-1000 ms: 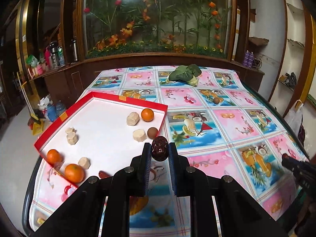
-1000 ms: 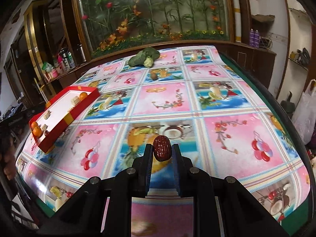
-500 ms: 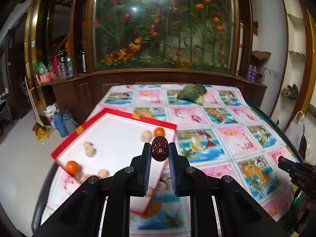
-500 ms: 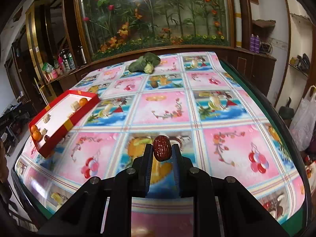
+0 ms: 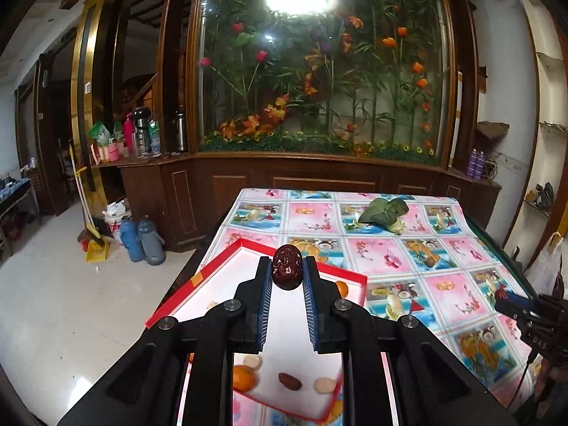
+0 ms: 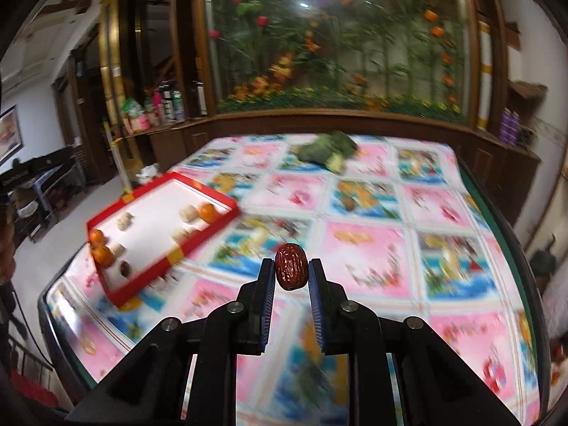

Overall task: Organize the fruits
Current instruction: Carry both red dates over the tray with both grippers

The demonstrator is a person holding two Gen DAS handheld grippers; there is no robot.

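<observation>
Two red dates in play, one per gripper. Left gripper [image 5: 287,271] is clamped on a wrinkled red date [image 5: 287,272], pads pressing both sides, date poking up past the fingertips. Right gripper [image 6: 291,271] is likewise closed tight on a second red date [image 6: 291,266]. Both dates are held in the air above the table, neither touching anything else.

Edges: the red-rimmed tray [image 5: 349,277] sits at the table's left side, its outer corner at or slightly over the table edge in the right wrist view; blur makes it hard to tell which. The left gripper is directly above the tray's white floor. The right gripper is over open tablecloth [image 6: 372,248], with the tray well off to its left. That cloth is mostly bare from the tray to the right edge. The leafy green vegetable [image 5: 383,211] lies near the far edge, well apart from the tray. One small brown fruit [image 5: 430,261] sits alone on the cloth on the right half.

Tray count, right wrist view: three oranges [image 6: 209,212], about four pale chunks [image 6: 188,213], one dark piece [image 6: 124,268]; blur makes this approximate. Between the left fingers: one orange, two pale chunks, one loose date [image 5: 290,381] on the tray floor.
</observation>
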